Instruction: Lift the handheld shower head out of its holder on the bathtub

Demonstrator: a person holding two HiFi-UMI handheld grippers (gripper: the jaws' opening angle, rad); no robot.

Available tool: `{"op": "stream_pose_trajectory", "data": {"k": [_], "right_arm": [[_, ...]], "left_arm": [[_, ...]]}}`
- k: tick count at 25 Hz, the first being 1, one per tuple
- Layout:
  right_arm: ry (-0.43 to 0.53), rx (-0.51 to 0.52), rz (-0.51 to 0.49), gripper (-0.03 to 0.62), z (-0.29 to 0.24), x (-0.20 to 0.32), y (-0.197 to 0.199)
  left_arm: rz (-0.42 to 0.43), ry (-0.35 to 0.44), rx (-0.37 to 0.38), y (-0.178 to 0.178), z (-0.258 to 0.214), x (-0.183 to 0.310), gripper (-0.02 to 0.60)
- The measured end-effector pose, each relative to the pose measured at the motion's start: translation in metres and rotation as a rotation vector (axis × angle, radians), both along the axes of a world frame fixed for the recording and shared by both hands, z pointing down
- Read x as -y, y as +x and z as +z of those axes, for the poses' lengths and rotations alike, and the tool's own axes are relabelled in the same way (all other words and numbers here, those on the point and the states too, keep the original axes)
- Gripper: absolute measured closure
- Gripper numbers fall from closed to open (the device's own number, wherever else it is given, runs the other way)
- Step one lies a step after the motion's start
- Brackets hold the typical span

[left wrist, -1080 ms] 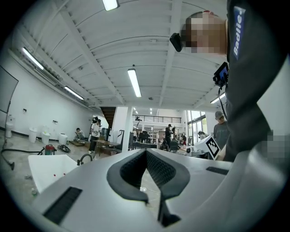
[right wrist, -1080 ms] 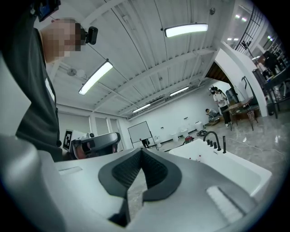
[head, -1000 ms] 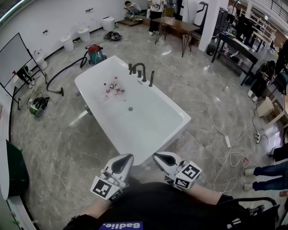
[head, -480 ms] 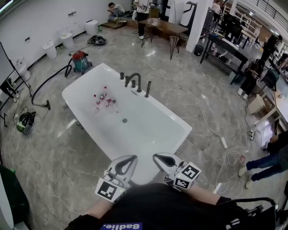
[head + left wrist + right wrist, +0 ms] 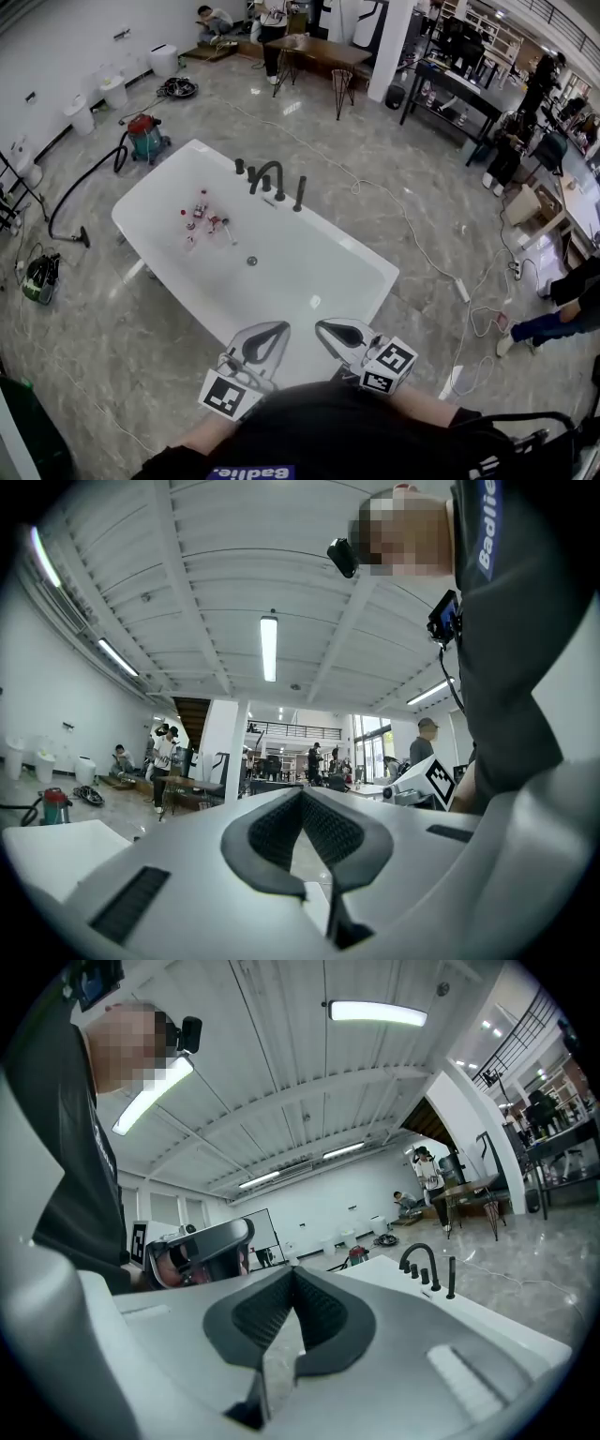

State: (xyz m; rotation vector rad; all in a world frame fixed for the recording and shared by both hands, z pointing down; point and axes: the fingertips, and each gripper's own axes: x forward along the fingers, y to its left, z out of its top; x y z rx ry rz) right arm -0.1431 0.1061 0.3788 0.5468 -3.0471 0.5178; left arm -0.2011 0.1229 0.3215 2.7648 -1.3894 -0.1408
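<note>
The white bathtub [image 5: 373,273] stands slantwise on the grey floor ahead of me. On its far rim are a black arched faucet [image 5: 265,175] and, to the right of it, the slim black handheld shower head [image 5: 299,193] upright in its holder. The right gripper view shows the shower head [image 5: 451,1277] beside the faucet [image 5: 419,1262]. My left gripper [image 5: 267,336] and right gripper [image 5: 328,330] are held close to my body over the tub's near end, far from the shower head. Both are shut and hold nothing; the jaws meet in the left gripper view [image 5: 302,794] and the right gripper view [image 5: 292,1274].
Small red and white items [image 5: 202,214] lie inside the tub near the drain [image 5: 251,261]. A vacuum cleaner [image 5: 145,139] with its hose is left of the tub. A cable [image 5: 422,244] and power strip [image 5: 462,291] run along the floor on the right. People and tables are farther back.
I have walked toward the bathtub: it has shifted left and lower in the head view and its near end now lies under the grippers. Both grippers stay shut in front of me.
</note>
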Motion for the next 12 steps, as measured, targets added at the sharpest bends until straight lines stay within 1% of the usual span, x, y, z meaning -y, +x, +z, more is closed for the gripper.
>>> {"op": "stream_pose_trajectory", "data": {"k": [4,8,12], "right_arm": [[0.0,0.01,-0.032,0.594,0.003,0.027,0.001],[-0.002,0.016,-0.053,0.594,0.007,0.06,0.017],[-0.022,0.032,-0.064,0.594,0.017,0.093,0.028]], "left_arm": [[-0.034,-0.019,0.004,0.002,0.007,0.025,0.576],[-0.083,-0.051,-0.003,0.01,0.016,0.051,0.575],[-0.125,-0.055,0.012,0.013,0.023,0.084,0.575]]}}
